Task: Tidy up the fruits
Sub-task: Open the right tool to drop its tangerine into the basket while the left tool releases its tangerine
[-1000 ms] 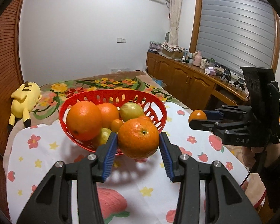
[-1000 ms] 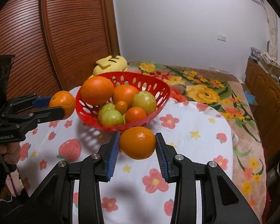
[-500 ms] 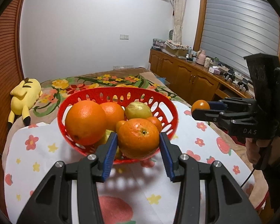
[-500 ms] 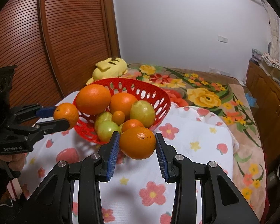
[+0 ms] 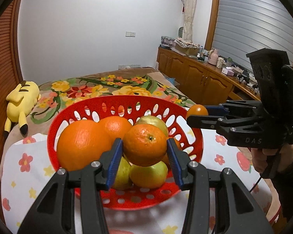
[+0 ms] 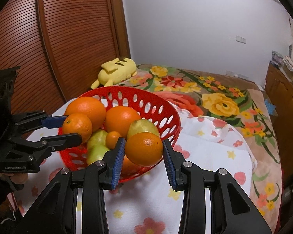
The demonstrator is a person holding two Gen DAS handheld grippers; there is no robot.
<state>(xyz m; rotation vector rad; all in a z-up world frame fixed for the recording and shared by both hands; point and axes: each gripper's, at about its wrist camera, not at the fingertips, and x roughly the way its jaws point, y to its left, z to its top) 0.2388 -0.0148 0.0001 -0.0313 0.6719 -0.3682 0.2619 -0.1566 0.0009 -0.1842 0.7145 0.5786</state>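
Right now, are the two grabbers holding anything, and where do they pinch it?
Yes. The left gripper pinches an orange by its two opposite sides between its blue fingers. The right gripper pinches another orange the same way, near the red basket.

Left wrist view: close, angled down, facing window-side cabinets. Right wrist view: close, facing wardrobe. Shared: red basket.

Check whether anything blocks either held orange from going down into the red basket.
No outside obstacle shows. The left claw holds its orange over the red basket, the right claw its orange at the rim. Only the piled fruit, including the big orange, crowds the space below.
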